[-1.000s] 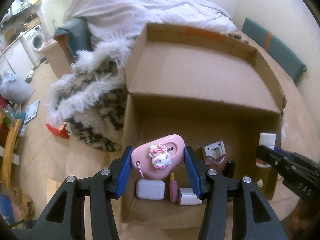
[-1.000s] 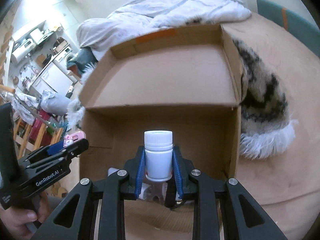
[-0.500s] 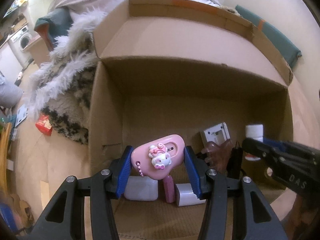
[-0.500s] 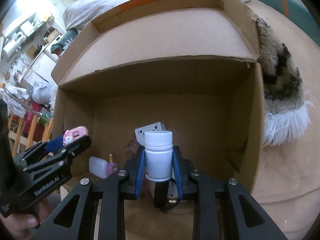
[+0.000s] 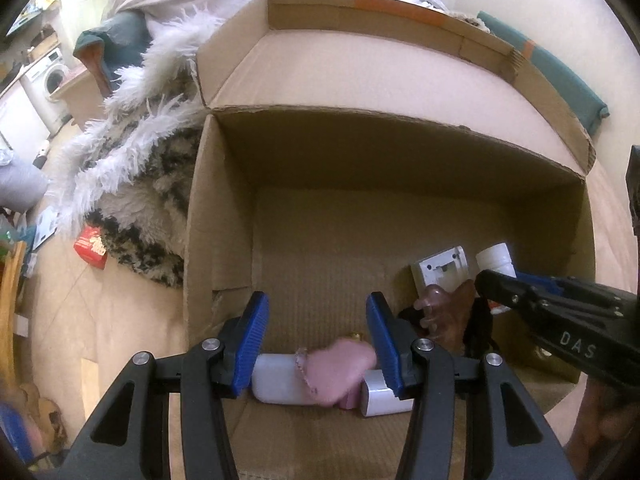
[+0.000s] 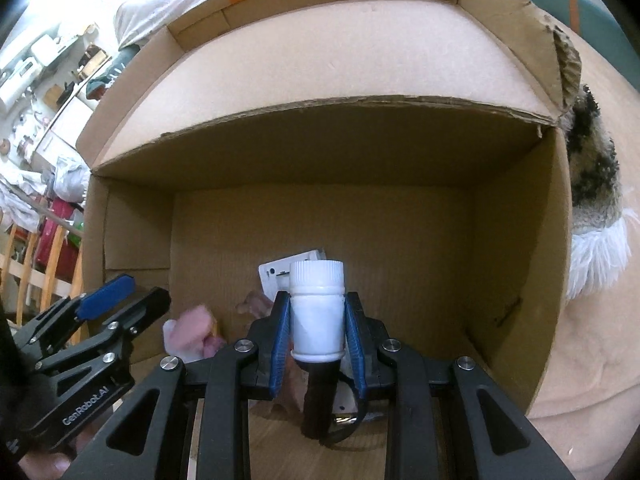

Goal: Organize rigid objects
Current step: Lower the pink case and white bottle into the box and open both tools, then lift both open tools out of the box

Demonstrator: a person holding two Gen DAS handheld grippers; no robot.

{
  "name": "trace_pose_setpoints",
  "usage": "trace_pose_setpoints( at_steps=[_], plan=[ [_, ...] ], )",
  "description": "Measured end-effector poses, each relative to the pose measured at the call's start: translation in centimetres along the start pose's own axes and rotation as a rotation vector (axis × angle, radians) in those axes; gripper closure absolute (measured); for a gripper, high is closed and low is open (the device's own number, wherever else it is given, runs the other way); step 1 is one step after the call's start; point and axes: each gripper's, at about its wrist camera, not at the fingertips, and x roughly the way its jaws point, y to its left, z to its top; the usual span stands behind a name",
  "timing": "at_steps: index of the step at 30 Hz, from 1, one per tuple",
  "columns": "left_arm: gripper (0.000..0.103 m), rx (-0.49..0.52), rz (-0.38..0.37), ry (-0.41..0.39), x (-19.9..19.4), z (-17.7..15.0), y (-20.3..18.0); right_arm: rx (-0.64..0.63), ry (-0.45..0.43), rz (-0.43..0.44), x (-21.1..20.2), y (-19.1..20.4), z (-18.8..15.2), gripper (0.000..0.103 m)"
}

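Cardboard box [image 5: 216, 220] holds pink case [image 5: 336, 372] under spread left claw [image 5: 316, 344]; right claw [image 6: 316, 344] grips white bottle [image 6: 316, 312].

Beige bed [image 5: 608, 208] carries cardboard box [image 5: 216, 240], furry blanket [image 5: 132, 184].

The left gripper [image 5: 316, 340] points down into the cardboard box [image 5: 224, 240], its blue-padded jaws spread apart with nothing between them. Beside it on the right, the right gripper [image 6: 316, 340] also reaches into the box, jaws clamped on the sides of an upright white bottle [image 6: 317, 312].
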Motion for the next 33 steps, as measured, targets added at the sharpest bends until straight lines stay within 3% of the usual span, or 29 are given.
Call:
trace_pose_setpoints(
  at_steps=[6,11,13,14,15,17,21,33],
  plan=[
    [0.056,0.000,0.005,0.011,0.1,0.0,0.2,0.001,0.000,0.000,0.4,0.5,0.5,0.075],
    [0.049,0.010,0.006,0.007,-0.1,0.0,-0.1,0.001,-0.024,0.018,-0.1,0.6,0.6,0.073],
    [0.044,0.016,0.010,0.000,-0.4,0.0,-0.2,0.002,-0.034,0.026,-0.4,0.7,0.8,0.059],
    [0.042,0.017,0.010,-0.003,-0.5,0.1,-0.2,0.005,-0.043,0.037,-0.5,0.7,0.8,0.039],
    [0.038,0.017,0.011,-0.004,-0.6,0.1,-0.3,0.009,-0.057,0.049,-0.8,0.8,0.8,0.031],
    [0.036,0.012,0.006,-0.012,-0.9,0.3,-0.3,0.008,-0.075,0.058,-1.1,0.8,0.9,0.029],
    [0.035,0.006,0.005,-0.026,-1.4,0.7,-0.1,0.022,-0.105,0.100,-1.7,0.9,1.2,0.008],
    [0.035,-0.007,0.031,-0.039,-1.8,0.8,0.2,-0.014,-0.149,0.114,-2.4,1.8,1.3,0.004]
  ],
)
